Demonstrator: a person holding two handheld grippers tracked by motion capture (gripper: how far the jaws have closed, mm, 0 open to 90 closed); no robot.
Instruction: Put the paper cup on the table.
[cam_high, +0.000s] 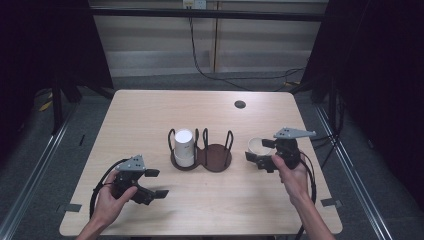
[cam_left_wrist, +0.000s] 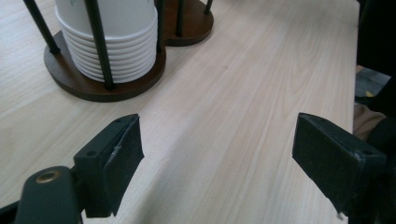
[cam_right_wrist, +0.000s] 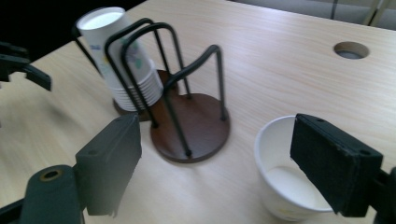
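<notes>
From the high view we noted a pale wooden worktop (cam_high: 150, 115) carrying a dark two-bay cup holder (cam_high: 202, 152) near its middle; the holder's left bay held a stack of white paper cups (cam_high: 183, 146), mouth down, and the right bay stood bare. A single paper cup (cam_high: 256, 146) stood upright to the right of the holder, and the right gripper (cam_high: 258, 155), held in the person's right hand (cam_high: 290, 175), sat close against it, with jaws spread on either side of the cup as far as we could judge. The left gripper (cam_high: 156, 183) rested low at the worktop's near left, in the left hand (cam_high: 112, 196), well apart from the holder, its jaws wide and bare. A round cable hole (cam_high: 240, 104) lay at the far side of the worktop. From the left gripper view we saw both black jaws parted over plain wood, nothing between them, with the cup stack in its bay just beyond. From the right gripper view the jaws stood apart; the single cup lay near the right-hand jaw, partly behind it, not clamped, and we could not tell whether that jaw touched the rim. The holder and stack stood beyond the left-hand jaw.
</notes>
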